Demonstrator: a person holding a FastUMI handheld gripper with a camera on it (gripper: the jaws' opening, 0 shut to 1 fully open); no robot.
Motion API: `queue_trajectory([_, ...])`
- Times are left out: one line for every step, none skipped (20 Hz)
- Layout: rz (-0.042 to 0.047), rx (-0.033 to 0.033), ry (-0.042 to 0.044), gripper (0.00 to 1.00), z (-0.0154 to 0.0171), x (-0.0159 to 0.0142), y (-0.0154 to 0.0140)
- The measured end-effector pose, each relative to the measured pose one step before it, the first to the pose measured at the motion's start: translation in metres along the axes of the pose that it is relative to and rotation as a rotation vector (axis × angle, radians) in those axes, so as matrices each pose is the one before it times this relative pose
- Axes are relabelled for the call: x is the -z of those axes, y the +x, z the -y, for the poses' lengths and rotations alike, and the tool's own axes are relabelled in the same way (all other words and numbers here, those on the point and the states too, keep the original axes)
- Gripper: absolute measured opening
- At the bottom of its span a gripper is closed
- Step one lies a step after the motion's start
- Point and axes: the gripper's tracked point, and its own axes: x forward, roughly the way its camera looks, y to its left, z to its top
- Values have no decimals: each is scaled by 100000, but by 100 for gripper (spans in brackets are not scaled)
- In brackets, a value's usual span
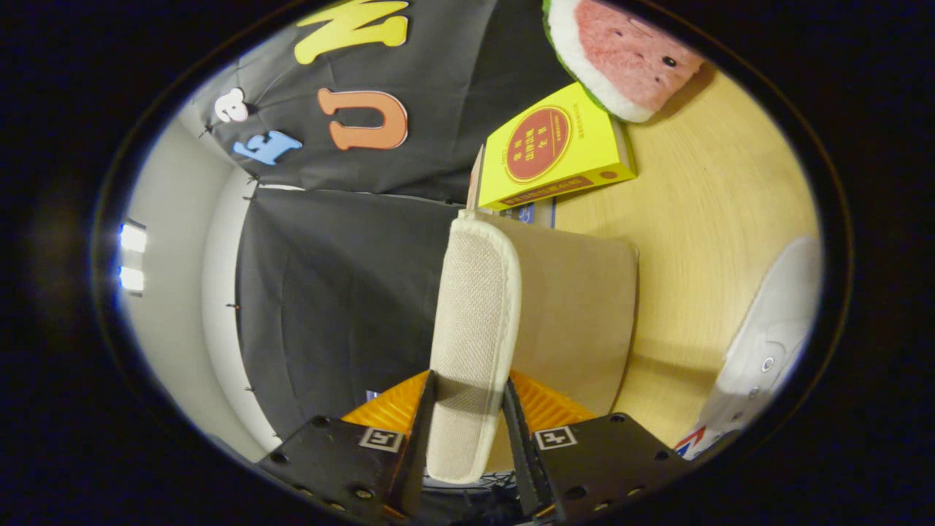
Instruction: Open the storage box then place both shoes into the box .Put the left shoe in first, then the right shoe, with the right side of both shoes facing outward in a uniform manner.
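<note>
The soft, light fabric lid (475, 329) of the storage box (577, 307) is being pinched by the gripper (467, 431), best held at its stiff rim, a white shoe (767, 343) lying at three o'clock.

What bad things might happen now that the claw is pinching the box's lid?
1. The claw grips only the narrow fabric rim of the lid, so the soft cloth might slip out and the lid could drop back.
2. The yellow book lies right behind the storage box; swinging the lid further could knock it.
3. The white shoe sits close beside the box on the table, so a jerk may shove the box into it.
</note>
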Motion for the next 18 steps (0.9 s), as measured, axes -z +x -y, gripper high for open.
queue_trajectory([3243, -534, 2480, 41, -25, -580, -390])
queue_trajectory([1747, -184, 2401, 27, -242, -369, -589])
queue_trajectory([272, -595, 1237, 12, -608, 113, -540])
queue_trajectory([720, 2547, -1080, 7, 13, -59, -328])
queue_trajectory([-681, 2144, -1948, 3, -357, 517, 63])
queue_trajectory([-152, 2731, -1488, 3, -167, 237, -47])
queue_trajectory([-221, 2326, -1233, 3, -627, 375, -295])
queue_trajectory([516, 1603, -870, 3, -511, 9, -248])
queue_trajectory([284, 1819, -801, 3, -557, 7, -148])
queue_trajectory([393, 2486, -1041, 3, -577, 133, -273])
queue_trajectory([789, 3233, -1968, 3, -556, 156, -112])
queue_trajectory([1163, 2325, -2625, 3, -762, 11, -118])
queue_trajectory([831, 847, -1916, 3, -1279, 118, -66])
queue_trajectory([949, 346, -1344, 3, -1116, -44, 42])
queue_trajectory([1194, 503, -1064, 3, -1281, -76, 16])
queue_trajectory([682, 202, -543, 2, -1104, -27, 29])
queue_trajectory([1292, 1300, -1315, 3, -1172, -159, 60])
queue_trajectory([1214, 2721, -1894, 3, -628, -230, 166])
